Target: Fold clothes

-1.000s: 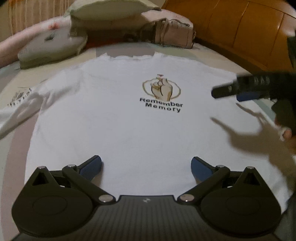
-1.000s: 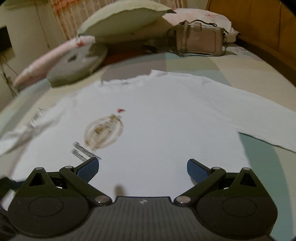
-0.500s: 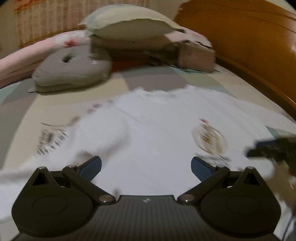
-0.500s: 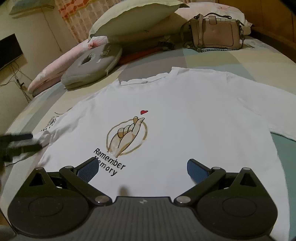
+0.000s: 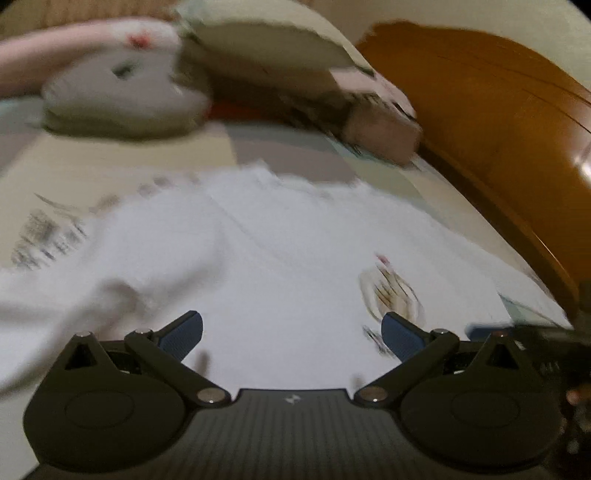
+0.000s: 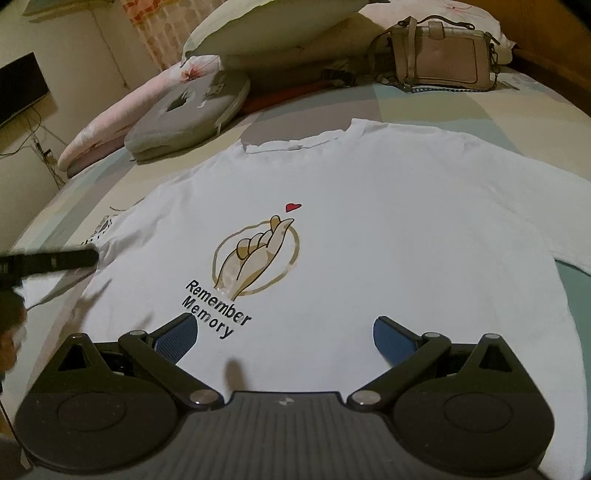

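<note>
White T-shirt (image 6: 388, 229) lies flat, front up, on the bed (image 6: 436, 107), collar at 12 o'clock in the right wrist view, hem nearest the camera. Chest print (image 6: 255, 254): hand in a gold ring, small red heart above it, "Remember Memory" under it, sitting at about 10 o'clock from the right gripper (image 6: 282, 338). Right gripper fingers spread wide, nothing between them, blue pads (image 6: 391, 341) low over the hem; contact with the cloth can't be told. Shirt's one sleeve runs off toward 3 o'clock.

Left gripper (image 5: 291, 336) also wide open, empty, over the shirt's lower part; left wrist view is motion-blurred. In it the print shows at 2 o'clock, a sleeve with dark lettering (image 5: 48, 236) at 10 o'clock. The left gripper's finger also pokes in at 9 o'clock of the right wrist view, over the sleeve side of the shirt.

Beyond the collar: grey cushion (image 6: 188, 114) at 11 o'clock, pink pillow (image 6: 107, 125) beside it, big pale pillow (image 6: 273, 33) at 12, beige handbag (image 6: 443, 55) at 1 o'clock. Wooden headboard (image 5: 480, 122) at 2 o'clock in the left view.
</note>
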{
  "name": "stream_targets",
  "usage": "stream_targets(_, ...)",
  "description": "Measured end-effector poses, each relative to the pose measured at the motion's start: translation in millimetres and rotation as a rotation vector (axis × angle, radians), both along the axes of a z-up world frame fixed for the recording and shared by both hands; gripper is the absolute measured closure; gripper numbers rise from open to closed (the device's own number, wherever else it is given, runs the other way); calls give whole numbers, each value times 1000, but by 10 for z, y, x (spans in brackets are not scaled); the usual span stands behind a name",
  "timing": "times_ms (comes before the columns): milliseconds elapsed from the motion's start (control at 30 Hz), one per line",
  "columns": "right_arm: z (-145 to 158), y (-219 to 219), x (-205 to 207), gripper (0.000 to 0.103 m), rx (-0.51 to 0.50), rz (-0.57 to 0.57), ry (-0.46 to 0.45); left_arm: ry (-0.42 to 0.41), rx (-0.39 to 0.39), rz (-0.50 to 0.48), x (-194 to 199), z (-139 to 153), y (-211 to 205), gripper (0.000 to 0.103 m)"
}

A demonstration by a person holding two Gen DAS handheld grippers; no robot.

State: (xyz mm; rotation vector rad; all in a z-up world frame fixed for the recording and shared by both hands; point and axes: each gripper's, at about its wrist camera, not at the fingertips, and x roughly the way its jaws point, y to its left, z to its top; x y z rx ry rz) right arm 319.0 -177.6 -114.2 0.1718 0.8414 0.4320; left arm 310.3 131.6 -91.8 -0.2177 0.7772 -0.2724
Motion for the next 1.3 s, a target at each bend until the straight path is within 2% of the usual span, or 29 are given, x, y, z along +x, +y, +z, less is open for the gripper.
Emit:
stream_targets(100,7,7,-4,0,6,-3,4,16,41,7,33,-111,-107,1)
stream_targets(200,4,1,8,0,24,-4,15,63,109,107,153,-235,-73,1)
stream_targets(267,-4,-1,18,0,28,-11,21,48,182,188,208,-245,-31,1)
stream_targets(300,-4,-2,15,0,31,-14,20,66,187,232,222,-234,-7,1)
stream_targets(367,-6,-3,18,0,35,-12,20,77,103,261,133,-144,16,1)
stream_targets(433,-12,2,20,0,35,-12,20,58,37,232,-4,-42,-29,1)
stream_targets(567,-29,7,25,0,38,-14,17,-20,119,113,-231,30,-315,1)
stream_targets(667,-38,48,7,0,14,-8,1,8,130,62,-318,-150,-376,1)
stream_targets(733,-48,88,-14,0,-15,1,-14,31,132,69,-380,-261,-337,1)
stream_targets(800,-56,111,-25,0,-32,1,-22,-2,150,65,-512,-277,-275,1)
stream_targets(900,-69,146,-42,0,-56,1,-33,-2,156,82,-660,-231,-95,1)
stream_targets(967,-77,170,-53,0,-73,1,-40,6,151,128,-741,-165,98,1)
stream_targets(1133,-99,229,-80,0,-114,1,-59,-27,65,256,-816,29,453,1)
stream_targets(1200,-107,252,-91,0,-131,1,-66,-40,23,219,-710,55,358,1)
stream_targets(1300,-143,368,-152,0,-212,14,-105,-59,59,96,-506,-35,-2,1)
